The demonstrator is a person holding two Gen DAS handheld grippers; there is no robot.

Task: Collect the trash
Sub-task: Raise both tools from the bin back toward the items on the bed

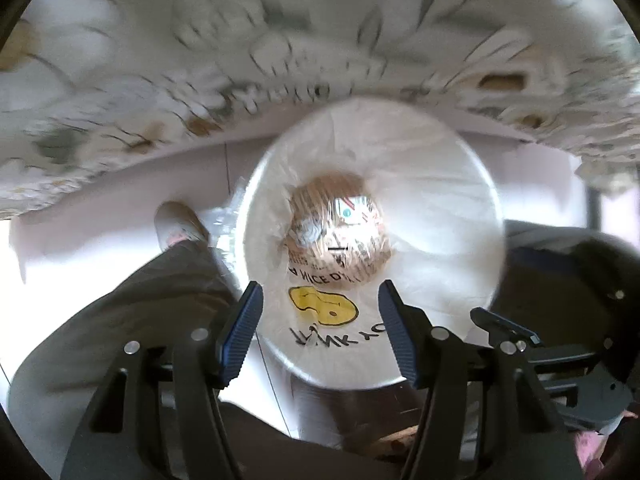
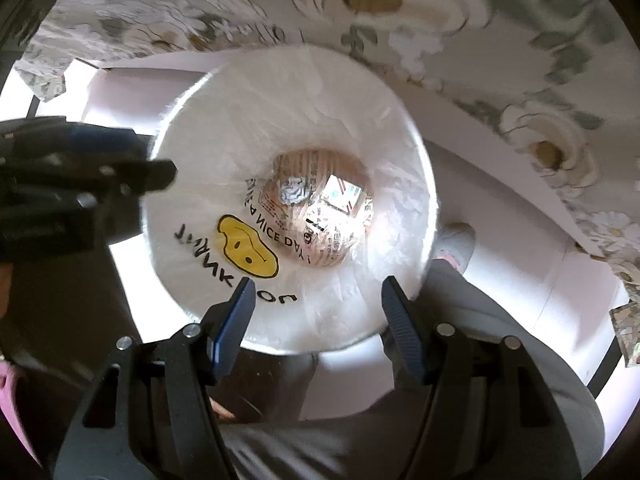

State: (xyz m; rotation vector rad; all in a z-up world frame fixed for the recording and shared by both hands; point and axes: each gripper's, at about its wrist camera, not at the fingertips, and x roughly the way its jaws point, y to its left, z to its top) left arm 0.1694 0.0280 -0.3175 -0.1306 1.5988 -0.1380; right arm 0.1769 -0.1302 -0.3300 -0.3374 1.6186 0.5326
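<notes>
Left wrist view shows the left gripper [image 1: 320, 332] with its blue ribbed pads [image 1: 239, 336] standing well apart and nothing between them; right wrist view shows the right gripper [image 2: 318, 330] likewise spread and empty, both aimed straight down. Below them stands the round white trash bin lined with a thin white plastic bag [image 2: 360, 128], its yellow smiley print and black lettering facing up from the near wall. The bin stands upright, its long axis vertical and its mouth opening up toward both cameras. At its bottom lie a crumpled ball of white paper [image 2: 293, 193] and printed brown and white wrappers [image 2: 340, 200], so some trash appears already collected. Whether more remains elsewhere cannot be told, since the floral-patterned tablecloth [image 1: 160, 80] beyond the bin is blurred. A person's grey trouser leg [image 2: 472, 340] and pale shoe [image 1: 178, 224] stand beside the bin on the pale floor [image 2: 520, 240].
</notes>
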